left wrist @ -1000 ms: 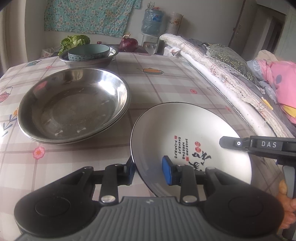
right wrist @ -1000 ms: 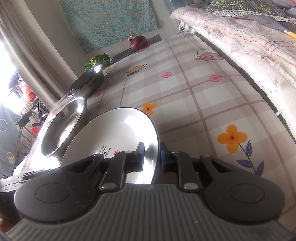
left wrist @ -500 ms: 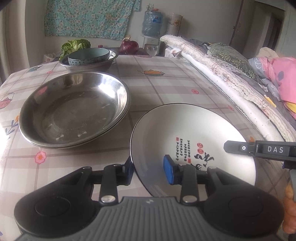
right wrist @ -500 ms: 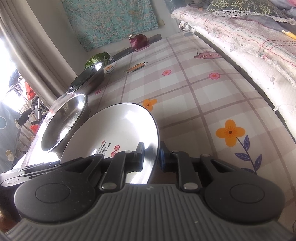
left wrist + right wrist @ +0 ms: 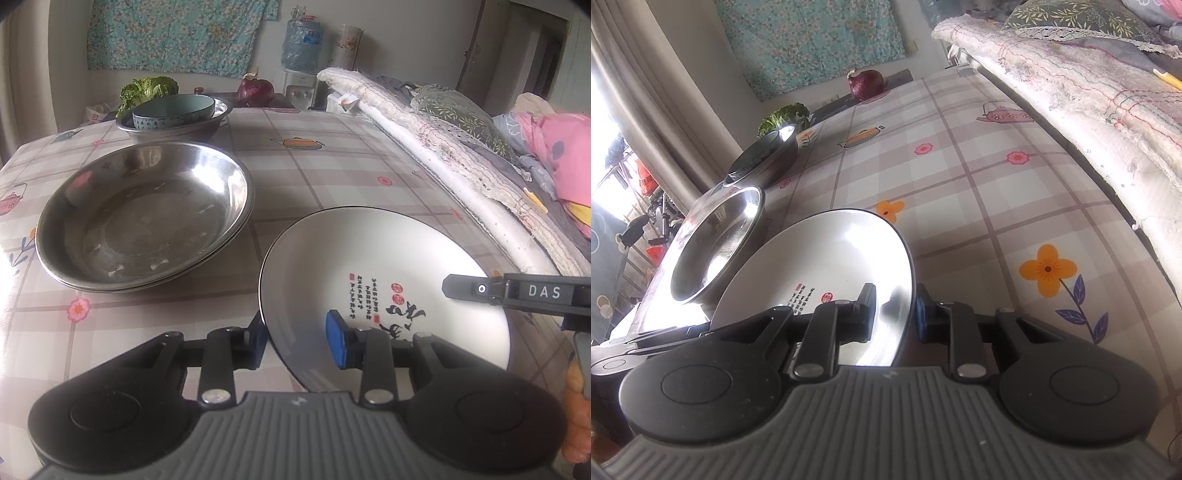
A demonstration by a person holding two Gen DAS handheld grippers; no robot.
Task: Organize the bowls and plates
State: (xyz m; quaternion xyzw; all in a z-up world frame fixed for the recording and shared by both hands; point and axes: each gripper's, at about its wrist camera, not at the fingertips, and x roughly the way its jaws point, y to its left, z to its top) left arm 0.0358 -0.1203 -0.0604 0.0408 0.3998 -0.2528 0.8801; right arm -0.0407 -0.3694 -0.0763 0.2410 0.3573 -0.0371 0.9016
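Observation:
A white plate (image 5: 369, 251) with a dark rim and red and black writing lies low on the checked tablecloth, right of the steel basin. My left gripper (image 5: 297, 339) straddles its near-left rim. One finger is outside the rim, and the blue pad (image 5: 336, 343) stands inside with a gap, so it is open. My right gripper (image 5: 895, 310) straddles the plate's (image 5: 820, 254) right rim. Its jaws are opening, and a gap shows on both sides of the rim. One right finger (image 5: 517, 291) reaches over the plate's right side.
A wide steel basin (image 5: 147, 221) sits left of the plate. Behind it a teal bowl (image 5: 173, 109) stands in a smaller steel bowl (image 5: 177, 129). Greens (image 5: 147, 88) and a red onion (image 5: 255, 90) are at the table's far edge. Rolled bedding (image 5: 443, 147) borders the right side.
The plate has tipped from tilted to nearly flat on the cloth. The right jaws have spread a little off its rim. Both hands have stayed in place.

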